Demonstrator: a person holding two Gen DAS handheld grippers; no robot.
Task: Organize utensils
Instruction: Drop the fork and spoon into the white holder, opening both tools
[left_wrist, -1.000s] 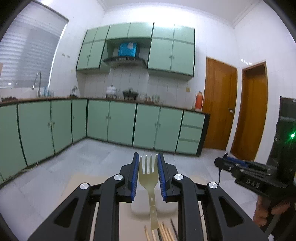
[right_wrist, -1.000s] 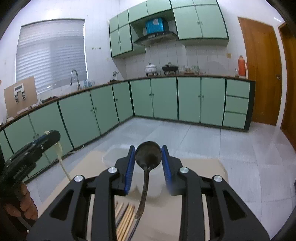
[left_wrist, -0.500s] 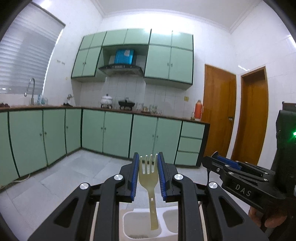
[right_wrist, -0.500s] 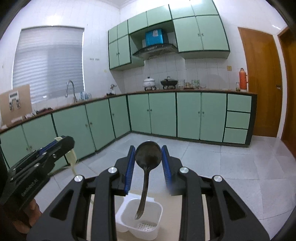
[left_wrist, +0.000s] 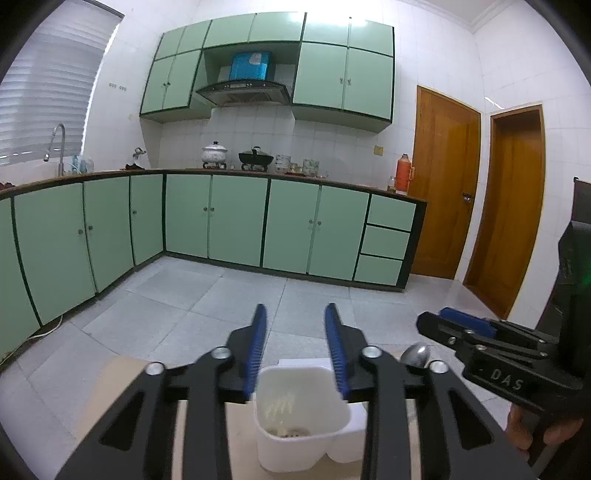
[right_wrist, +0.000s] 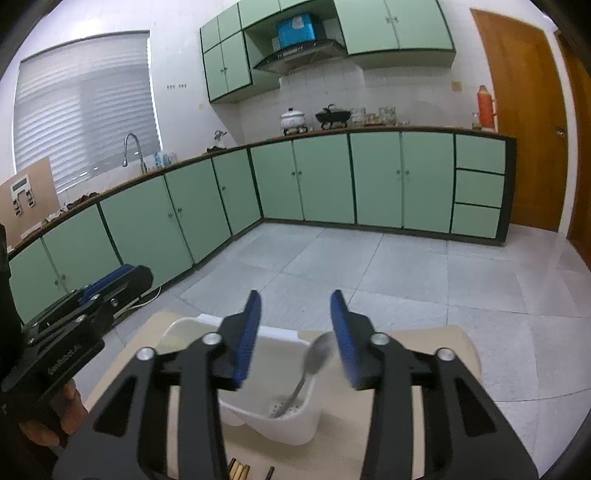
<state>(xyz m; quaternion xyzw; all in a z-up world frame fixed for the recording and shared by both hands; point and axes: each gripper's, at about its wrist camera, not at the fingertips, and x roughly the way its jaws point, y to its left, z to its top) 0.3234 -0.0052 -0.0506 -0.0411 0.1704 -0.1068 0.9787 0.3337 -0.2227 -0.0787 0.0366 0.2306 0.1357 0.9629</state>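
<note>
- Your left gripper (left_wrist: 295, 347) hangs right over the white holder (left_wrist: 301, 439). Its blue fingers (left_wrist: 257, 347) are opening, and nothing is between them.
- A pale, blurry fork (left_wrist: 279, 408) is down inside the holder's left cup, right under that gripper.
- Your right gripper (right_wrist: 293, 334) hangs over the holder's right cup (right_wrist: 273, 424). Its fingers (right_wrist: 248, 336) are opening too.
- The spoon (right_wrist: 306, 369) is in that right cup. Its bowl leans up by the right finger, and you cannot tell if they touch. Its handle end is down on the cup's bottom.
- The holder stands on a tan surface (right_wrist: 439, 339).
- Some wooden chopsticks (right_wrist: 239, 470) lie on the surface, on the near side of the holder.
- Far past the holder is the grey tile floor (right_wrist: 369, 266), then green cabinets (right_wrist: 373, 181).
</note>
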